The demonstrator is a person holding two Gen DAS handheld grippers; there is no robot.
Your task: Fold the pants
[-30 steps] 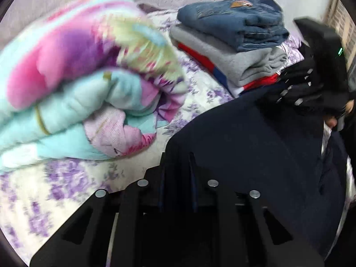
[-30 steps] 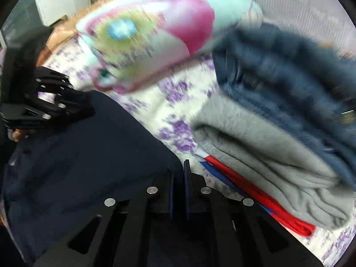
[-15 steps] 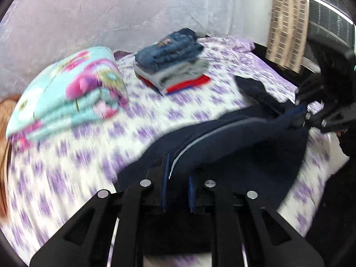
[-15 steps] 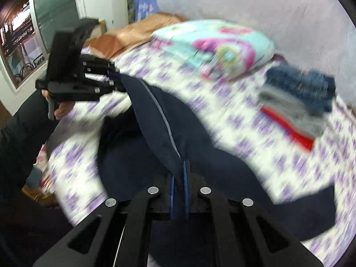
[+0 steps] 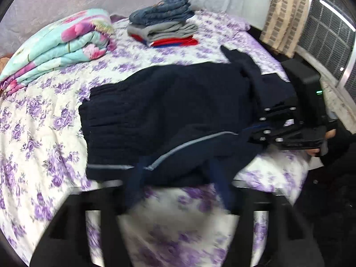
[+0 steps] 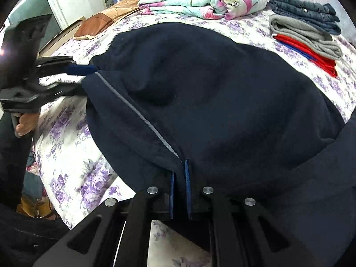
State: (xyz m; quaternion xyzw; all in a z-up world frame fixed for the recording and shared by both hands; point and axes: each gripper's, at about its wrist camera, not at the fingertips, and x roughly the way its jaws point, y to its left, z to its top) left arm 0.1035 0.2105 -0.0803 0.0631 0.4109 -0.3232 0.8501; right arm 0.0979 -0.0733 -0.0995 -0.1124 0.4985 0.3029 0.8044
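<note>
Dark navy pants (image 5: pixel 178 102) with a grey side stripe lie folded across the floral bed sheet (image 5: pixel 44 133). My left gripper (image 5: pixel 175 169) is at their near edge with its jaws opening wide. The hem lies loose between its blurred fingers (image 5: pixel 133 184), unpinched. In the right wrist view the same gripper (image 6: pixel 77 81) stands open at the pants' (image 6: pixel 211 89) left corner. My right gripper (image 6: pixel 179 171) pinches the striped edge between its blue pads, which are starting to part. It also shows at the pants' right end (image 5: pixel 251 133), held by a hand.
A folded floral quilt (image 5: pixel 60 42) and a stack of folded clothes (image 5: pixel 164 24) sit at the far side of the bed. A curtain (image 5: pixel 284 15) and window grille are at right. A brown pillow (image 6: pixel 100 22) lies beyond the pants. The bed's edge is near.
Both grippers drew back from the quilt and the clothes stack toward the near bed edge, bringing the pants' edge along. The left jaws opened and let go of the hem.
</note>
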